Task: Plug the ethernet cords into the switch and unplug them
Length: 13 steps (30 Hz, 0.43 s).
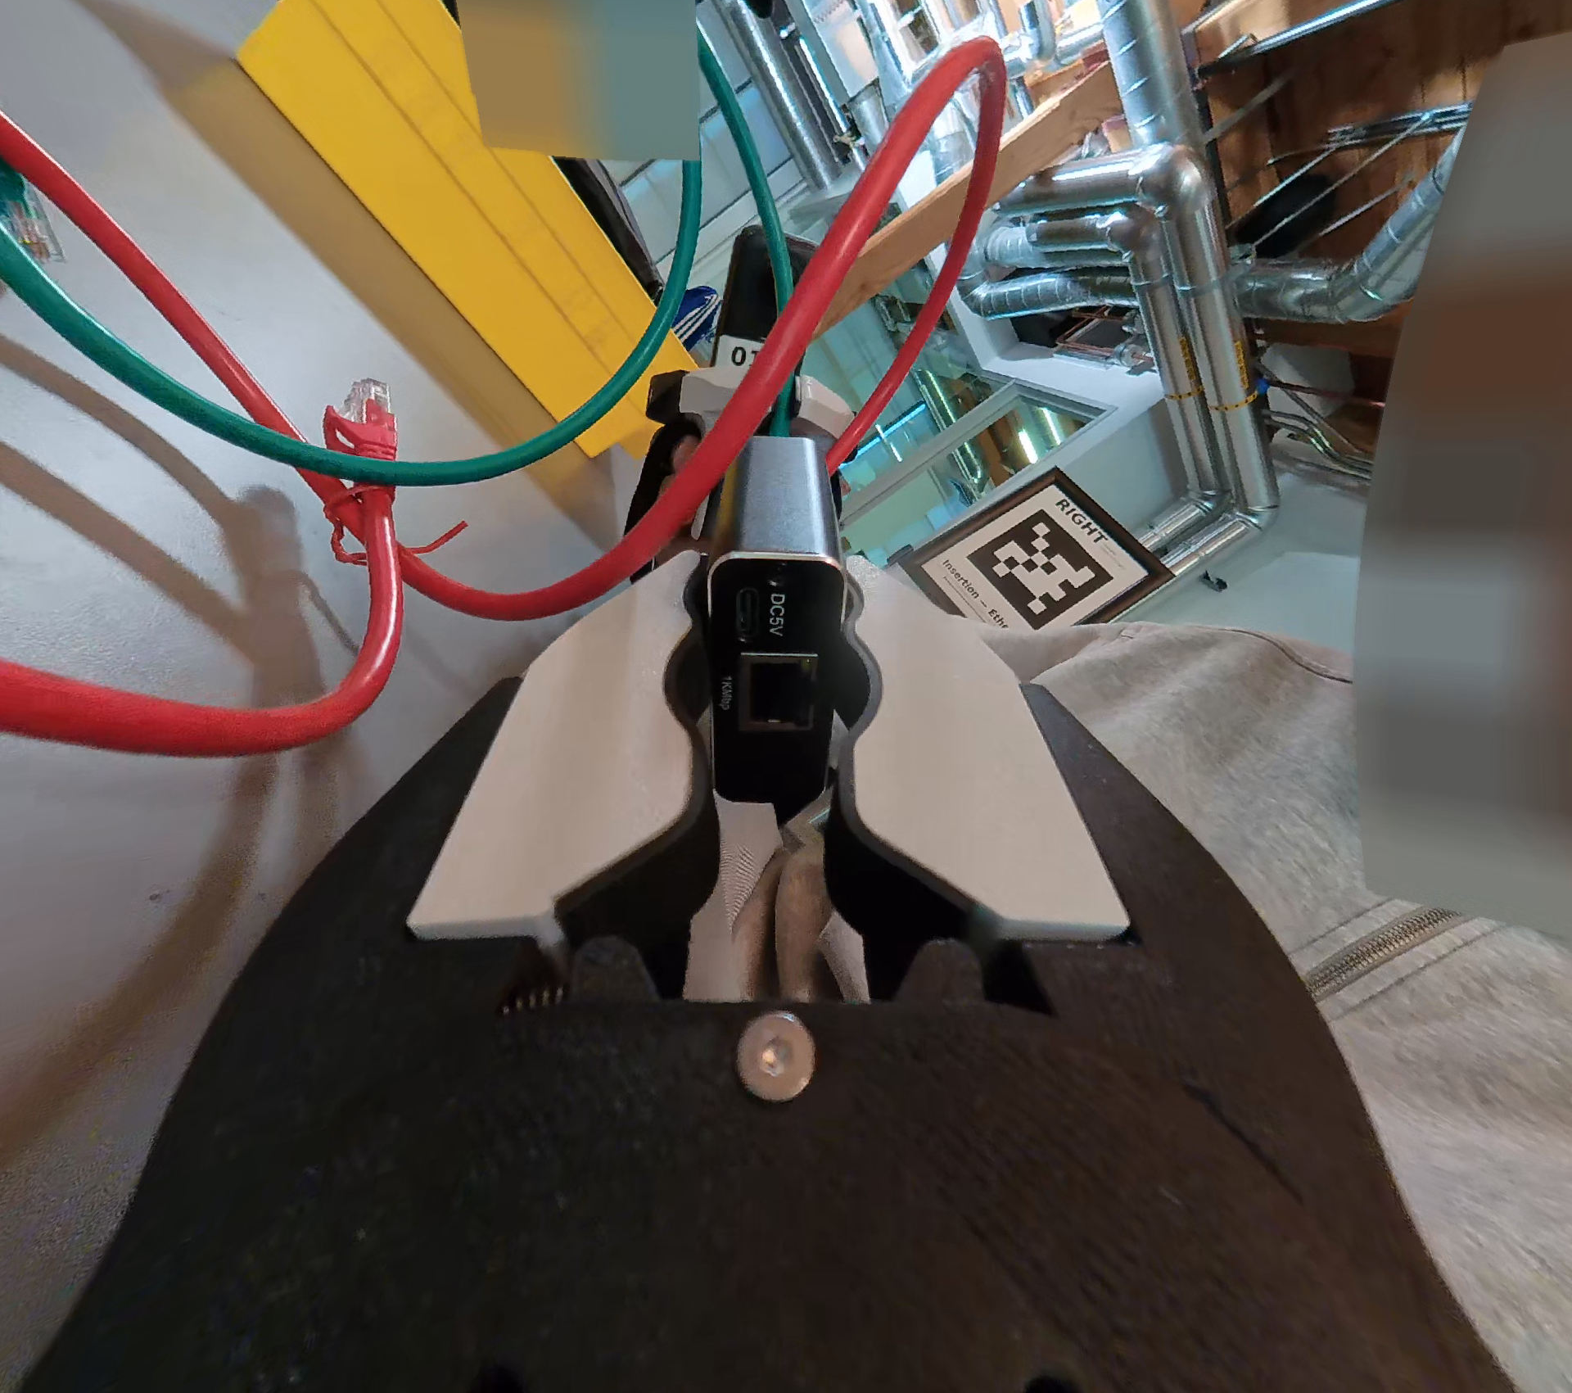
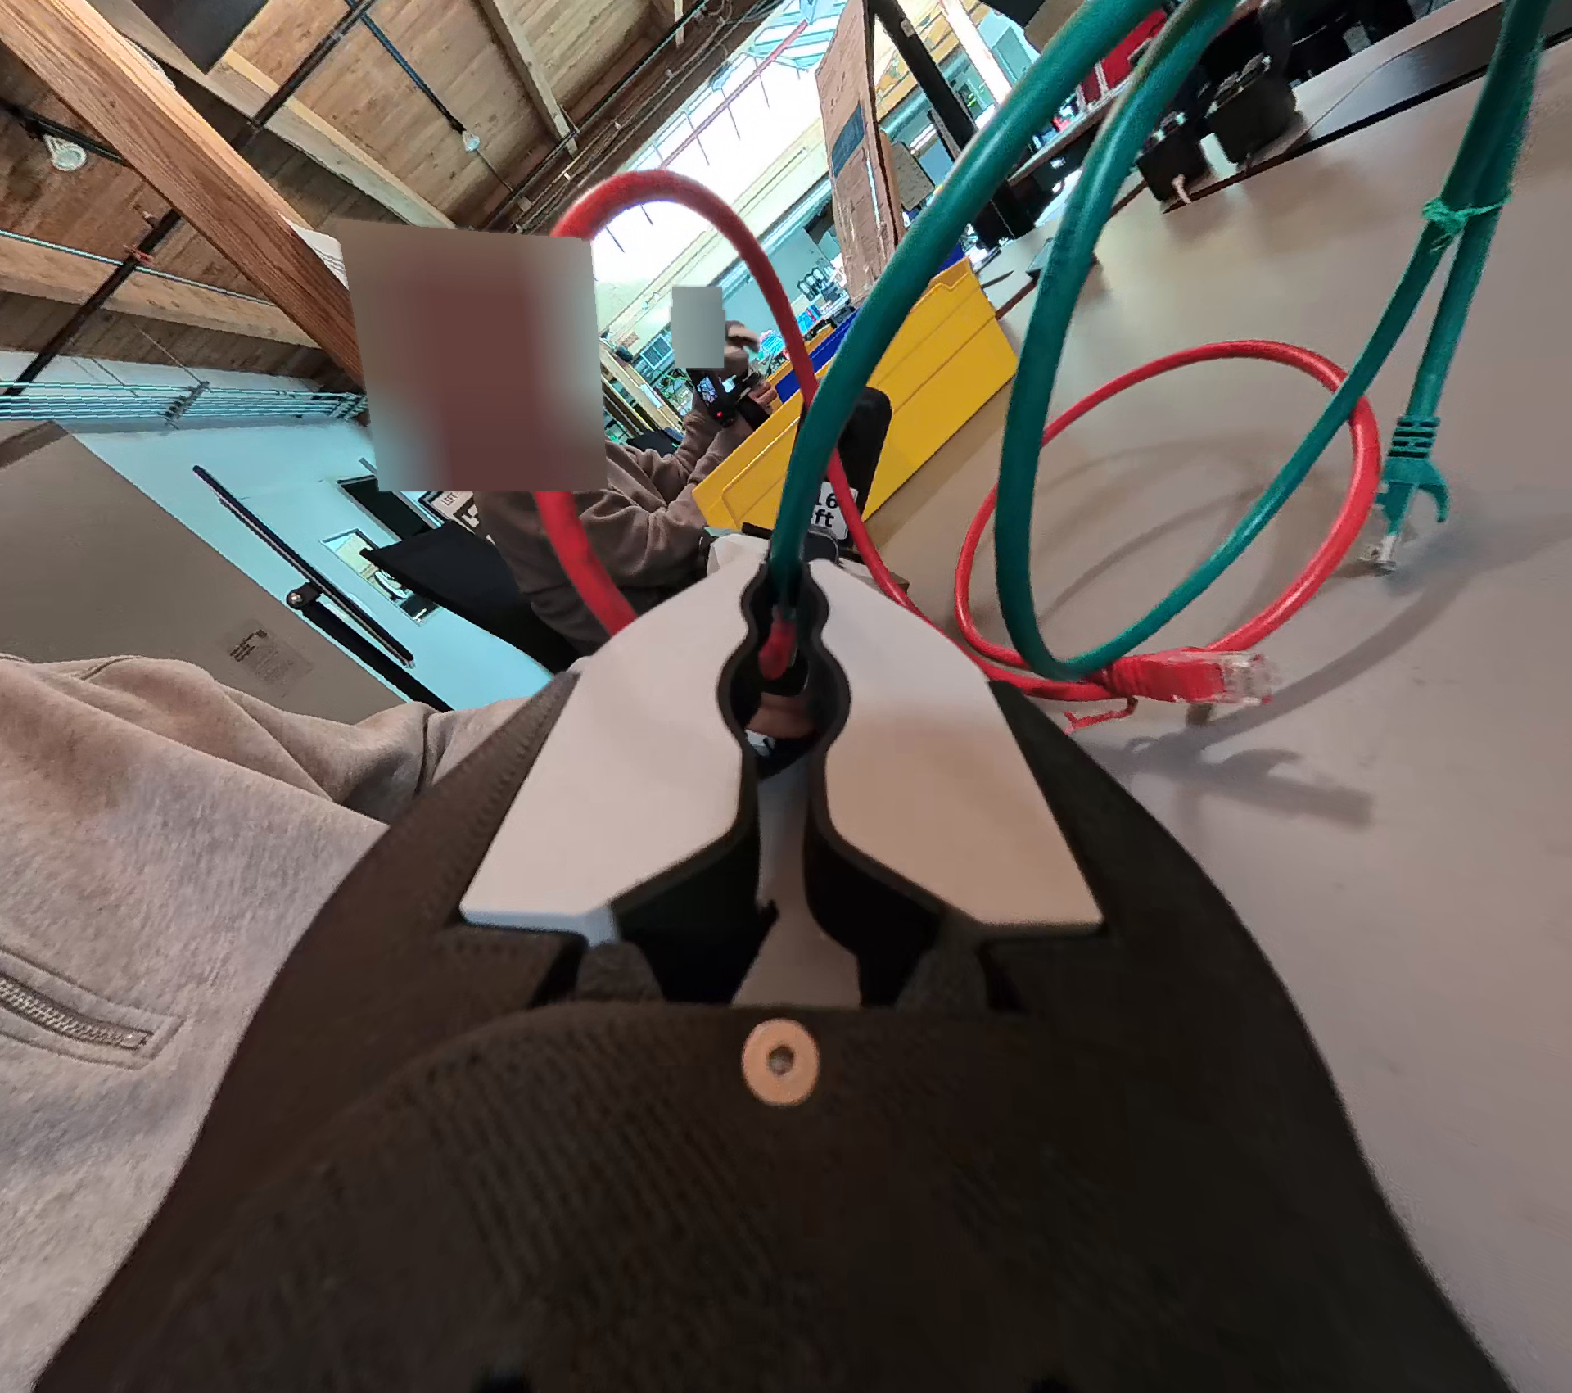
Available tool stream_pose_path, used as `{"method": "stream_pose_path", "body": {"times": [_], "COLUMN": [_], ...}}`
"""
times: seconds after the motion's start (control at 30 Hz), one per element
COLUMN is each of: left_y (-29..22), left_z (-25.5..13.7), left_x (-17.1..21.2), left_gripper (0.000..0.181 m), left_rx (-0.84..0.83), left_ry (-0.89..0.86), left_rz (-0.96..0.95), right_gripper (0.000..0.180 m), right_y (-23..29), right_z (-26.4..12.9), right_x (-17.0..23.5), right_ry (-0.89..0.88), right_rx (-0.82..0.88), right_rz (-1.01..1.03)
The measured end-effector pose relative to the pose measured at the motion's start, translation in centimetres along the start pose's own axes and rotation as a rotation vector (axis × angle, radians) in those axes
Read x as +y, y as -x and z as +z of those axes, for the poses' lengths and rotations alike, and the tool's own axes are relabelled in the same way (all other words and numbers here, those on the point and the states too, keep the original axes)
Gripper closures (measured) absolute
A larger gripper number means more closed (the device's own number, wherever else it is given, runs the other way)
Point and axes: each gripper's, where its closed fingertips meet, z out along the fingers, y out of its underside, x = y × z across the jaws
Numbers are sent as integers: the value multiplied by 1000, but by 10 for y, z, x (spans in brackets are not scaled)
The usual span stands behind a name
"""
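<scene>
My left gripper point(image 1: 770, 586) is shut on a small grey metal switch point(image 1: 770, 680) held off the table, its near end with two ports facing the camera. A red cord point(image 1: 893, 178) and a green cord point(image 1: 680, 297) arch up and run to its far end. My right gripper point(image 2: 783, 612) faces it there point(image 1: 748, 408), shut on the red cord's plug point(image 2: 776, 650), with the green cord point(image 2: 859, 348) passing between the fingertips just above. The red cord's free plug point(image 2: 1191, 676) and the green cord's free plug point(image 2: 1403, 493) lie on the grey table point(image 2: 1361, 927).
A yellow bin point(image 1: 442, 161) stands on the table behind the cords and also shows in the right wrist view point(image 2: 902, 399). A framed marker card point(image 1: 1046, 561) stands to the right. A grey sleeve point(image 2: 170, 842) is close by. Another person point(image 2: 629, 527) sits across.
</scene>
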Motion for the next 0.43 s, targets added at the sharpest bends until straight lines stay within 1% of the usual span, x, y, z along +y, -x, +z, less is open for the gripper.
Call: {"method": "stream_pose_path", "body": {"times": [0.03, 0.23, 0.37, 0.43], "left_y": [0, 3, 0, -4], "left_z": [1, 8, 4, 1], "left_x": [1, 12, -2, -8], "left_gripper": [157, 157, 156, 155], "left_rx": [-4, -51, 3, 20], "left_ry": [6, 73, -9, -45], "left_rz": [2, 48, -7, -6], "right_gripper": [174, 174, 174, 175], "right_y": [0, 2, 13, 13], "right_z": [0, 3, 17, 18], "right_x": [0, 4, 21, 11], "right_ry": [3, 20, 125, 106], "right_rx": [3, -4, -7, 17], "right_rz": [-5, -13, -105, -134]}}
